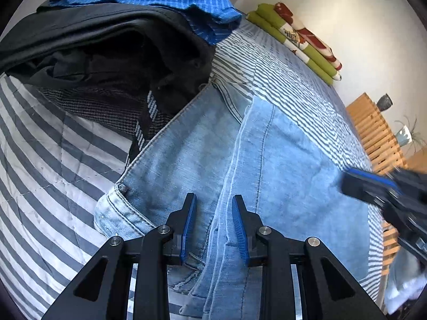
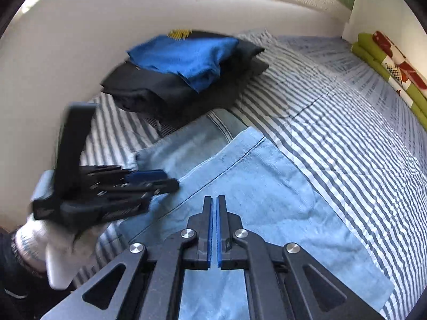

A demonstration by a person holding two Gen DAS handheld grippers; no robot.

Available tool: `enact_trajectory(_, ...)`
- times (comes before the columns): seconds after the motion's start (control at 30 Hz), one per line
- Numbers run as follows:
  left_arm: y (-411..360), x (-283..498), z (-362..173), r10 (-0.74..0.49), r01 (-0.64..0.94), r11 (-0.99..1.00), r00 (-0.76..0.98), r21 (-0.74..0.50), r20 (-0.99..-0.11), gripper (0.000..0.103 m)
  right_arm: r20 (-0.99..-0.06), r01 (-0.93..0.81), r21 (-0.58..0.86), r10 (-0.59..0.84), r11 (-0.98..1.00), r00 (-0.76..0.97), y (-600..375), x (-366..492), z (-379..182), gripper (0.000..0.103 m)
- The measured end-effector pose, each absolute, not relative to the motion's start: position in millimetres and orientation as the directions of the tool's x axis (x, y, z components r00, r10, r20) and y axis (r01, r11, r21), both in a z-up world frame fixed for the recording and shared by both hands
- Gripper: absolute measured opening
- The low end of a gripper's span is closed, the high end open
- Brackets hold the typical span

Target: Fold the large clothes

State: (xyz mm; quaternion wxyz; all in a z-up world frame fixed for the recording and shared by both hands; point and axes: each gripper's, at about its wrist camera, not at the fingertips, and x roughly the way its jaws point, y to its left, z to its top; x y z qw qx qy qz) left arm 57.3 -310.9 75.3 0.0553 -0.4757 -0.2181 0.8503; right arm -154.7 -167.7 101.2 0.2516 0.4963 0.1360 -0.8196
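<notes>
Light blue jeans point(image 1: 280, 160) lie on a grey-and-white striped bedspread point(image 1: 53, 165), one leg laid over the other. My left gripper point(image 1: 214, 208) hovers low over the waist end, jaws apart, with a folded leg edge running under the gap and nothing pinched. In the right wrist view the left gripper point(image 2: 157, 180) appears blurred at the left, over the jeans point(image 2: 261, 202). Above the leg part, my right gripper point(image 2: 214, 205) is shut with nothing between its pads. The right gripper point(image 1: 371, 184) also shows blurred at the right edge of the left wrist view.
A pile of folded black and blue clothes point(image 2: 186, 72) sits on the bed point(image 2: 347, 133) beyond the waistband. A green and red folded blanket point(image 1: 299, 40) lies along the wall. A wooden slatted frame point(image 1: 373, 133) stands past the bed edge. A white-gloved hand point(image 2: 40, 240) holds the left gripper.
</notes>
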Motion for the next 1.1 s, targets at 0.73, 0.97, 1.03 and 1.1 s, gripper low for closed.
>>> enact_trajectory(0.73,-315.8,51.8,65.6,0.334,0.081,-0.897,-0.519,-0.434,-0.786,0.029,-0.937,0.631,-0.123,-0.120,-0.766,-0.328,-223.8,-221.7,36.1,0.022)
enact_trajectory(0.97,-316.7,51.7,65.2,0.332,0.082,-0.898,-0.518,-0.433,-0.788,0.029,-0.941,0.688,-0.182,-0.079,-0.703,-0.329,-242.5,-215.0,26.9,0.002)
enact_trajectory(1.03,-317.0,51.9,65.3,0.332,0.082,-0.898,-0.518,-0.432,-0.789,0.029,-0.936,0.693,-0.214,-0.059,-0.688,-0.347,-247.0,-212.4,24.4,0.000)
enact_trajectory(1.1,-316.9,52.1,65.7,0.331,0.080,-0.899,-0.518,-0.430,-0.789,0.029,-0.938,0.668,-0.175,-0.084,-0.723,-0.336,-241.9,-216.8,27.3,0.000)
